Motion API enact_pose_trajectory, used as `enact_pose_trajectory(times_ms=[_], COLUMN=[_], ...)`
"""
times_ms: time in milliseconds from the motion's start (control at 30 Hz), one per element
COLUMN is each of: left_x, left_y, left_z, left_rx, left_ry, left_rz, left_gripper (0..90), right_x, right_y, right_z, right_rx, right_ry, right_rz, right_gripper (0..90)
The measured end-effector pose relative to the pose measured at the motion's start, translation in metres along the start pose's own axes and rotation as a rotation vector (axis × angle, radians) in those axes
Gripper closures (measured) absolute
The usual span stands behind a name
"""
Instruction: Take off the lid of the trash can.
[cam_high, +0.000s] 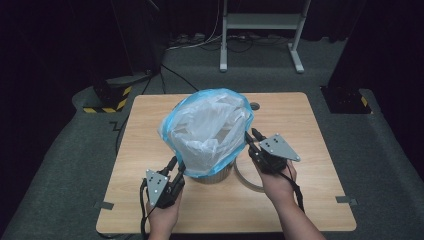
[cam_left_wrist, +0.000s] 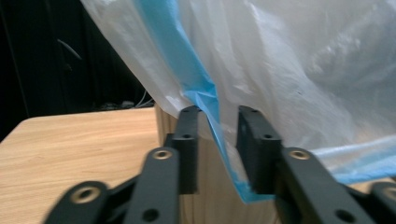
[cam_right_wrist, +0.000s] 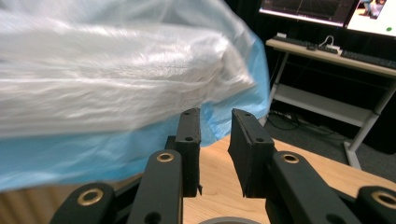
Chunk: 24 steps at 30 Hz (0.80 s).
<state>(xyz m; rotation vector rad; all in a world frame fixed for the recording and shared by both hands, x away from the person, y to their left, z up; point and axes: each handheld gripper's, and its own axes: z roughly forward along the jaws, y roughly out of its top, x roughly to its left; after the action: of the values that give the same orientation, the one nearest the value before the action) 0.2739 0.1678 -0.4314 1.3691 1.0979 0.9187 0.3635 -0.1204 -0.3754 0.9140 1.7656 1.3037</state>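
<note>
Bag (cam_high: 210, 130) lines wooden bin (cam_high: 215, 175), rim billowing.

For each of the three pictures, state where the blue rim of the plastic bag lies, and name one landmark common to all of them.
High view: the blue rim rings the bag at table centre.
Left gripper view: a blue strip runs down between the jaws.
Right gripper view: a blue band under the white film, left of the jaws.
Shared landmark: the wooden table.

We see the counter (cam_high: 300, 150) evenly lit from above, darkness all round; the bag (cam_high: 210, 130) glares white. In both gripper views the bag smears with blur toward twelve o'clock.
</note>
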Motion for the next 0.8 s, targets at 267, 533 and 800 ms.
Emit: enact_pose_trajectory(times_ms=[267,533,800], left_x=[0.003,0.006,0.0], left_y=[0.015,0.018,0.032], left_z=[-0.017,-0.017,-0.019], left_rx=[-0.057,-0.075,-0.078], left_ry=[0.004,0.016,-0.008], left_rz=[0.015,0.003,0.016], left_gripper=[51.1,47.0,44.6], right_x=[-0.017,-0.001,-0.007], right_y=[0.011,0.005,0.008], right_z=[0.048,0.0,0.031], right_rx=[0.025,-0.019,0.004], right_ry=[-0.048,0.003,-0.029], right_rz=[0.026,-0.014,0.019], right_gripper=[72.5,71.3,74.9])
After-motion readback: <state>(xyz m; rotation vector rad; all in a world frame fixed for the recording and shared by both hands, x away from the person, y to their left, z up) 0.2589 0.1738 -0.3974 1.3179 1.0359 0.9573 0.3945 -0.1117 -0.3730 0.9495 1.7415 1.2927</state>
